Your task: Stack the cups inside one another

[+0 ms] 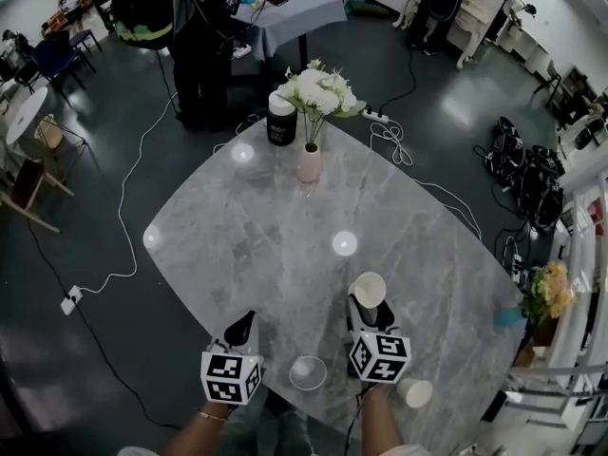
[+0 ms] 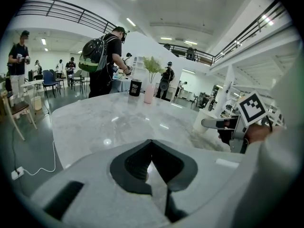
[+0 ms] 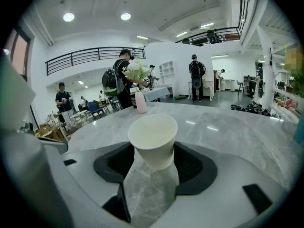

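Three white cups are seen at the near end of the grey marble tabletop [image 1: 237, 217] in the head view. The first cup [image 1: 368, 289] is clamped in the right hand-held gripper [image 1: 369, 310], mouth up and tipped slightly. In the right gripper view the same cup is pinched on its lower half by both dark pads [image 3: 192, 163], with the rim well above them. Whether its base touches the tabletop cannot be told. The second cup [image 1: 307, 372] is stood upright on the tabletop between the two grippers, near the front edge and apart from both. The third cup [image 1: 414, 392] is placed just right of the right gripper's marker cube [image 1: 380, 357], close to the tabletop edge. The left hand-held gripper [image 1: 243, 323] is clenched on nothing: in the left gripper view its jaws are seen pressed tip to tip, with only bare marble ahead. It is held above the tabletop, left of the second cup. At the far end a pink vase [image 1: 309, 162] with white flowers [image 1: 318, 91] is stood, and a black canister [image 1: 281, 122] is set just beside it on the left.
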Tool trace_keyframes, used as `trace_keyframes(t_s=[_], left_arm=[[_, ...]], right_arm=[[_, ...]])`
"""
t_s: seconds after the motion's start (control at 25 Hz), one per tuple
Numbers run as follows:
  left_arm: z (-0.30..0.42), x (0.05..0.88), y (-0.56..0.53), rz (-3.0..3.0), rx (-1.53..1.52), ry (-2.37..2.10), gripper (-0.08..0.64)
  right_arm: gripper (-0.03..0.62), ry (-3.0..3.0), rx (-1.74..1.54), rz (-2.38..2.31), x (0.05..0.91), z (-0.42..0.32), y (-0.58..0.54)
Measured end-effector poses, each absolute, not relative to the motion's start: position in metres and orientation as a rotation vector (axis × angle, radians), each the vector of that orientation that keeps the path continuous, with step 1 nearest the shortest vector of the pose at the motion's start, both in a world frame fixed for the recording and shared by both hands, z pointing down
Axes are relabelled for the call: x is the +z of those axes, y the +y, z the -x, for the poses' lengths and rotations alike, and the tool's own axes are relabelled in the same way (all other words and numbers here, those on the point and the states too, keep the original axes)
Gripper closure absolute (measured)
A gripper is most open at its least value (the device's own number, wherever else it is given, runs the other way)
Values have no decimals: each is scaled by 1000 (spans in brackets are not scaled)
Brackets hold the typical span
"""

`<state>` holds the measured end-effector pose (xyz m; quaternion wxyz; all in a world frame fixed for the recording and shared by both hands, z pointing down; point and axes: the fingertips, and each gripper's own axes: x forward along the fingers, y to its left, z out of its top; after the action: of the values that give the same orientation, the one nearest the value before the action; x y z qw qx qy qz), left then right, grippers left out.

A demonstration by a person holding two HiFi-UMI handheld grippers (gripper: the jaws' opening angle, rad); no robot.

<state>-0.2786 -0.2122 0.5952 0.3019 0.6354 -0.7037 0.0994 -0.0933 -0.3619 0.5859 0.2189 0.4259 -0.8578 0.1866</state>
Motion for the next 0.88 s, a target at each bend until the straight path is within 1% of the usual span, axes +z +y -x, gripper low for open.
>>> trace_keyframes(t_s=[0.88], left_arm=[[240,544,-160,-1730,192,-1934,565]], right_arm=[[357,-2463,473,-1127,524,62,-282]])
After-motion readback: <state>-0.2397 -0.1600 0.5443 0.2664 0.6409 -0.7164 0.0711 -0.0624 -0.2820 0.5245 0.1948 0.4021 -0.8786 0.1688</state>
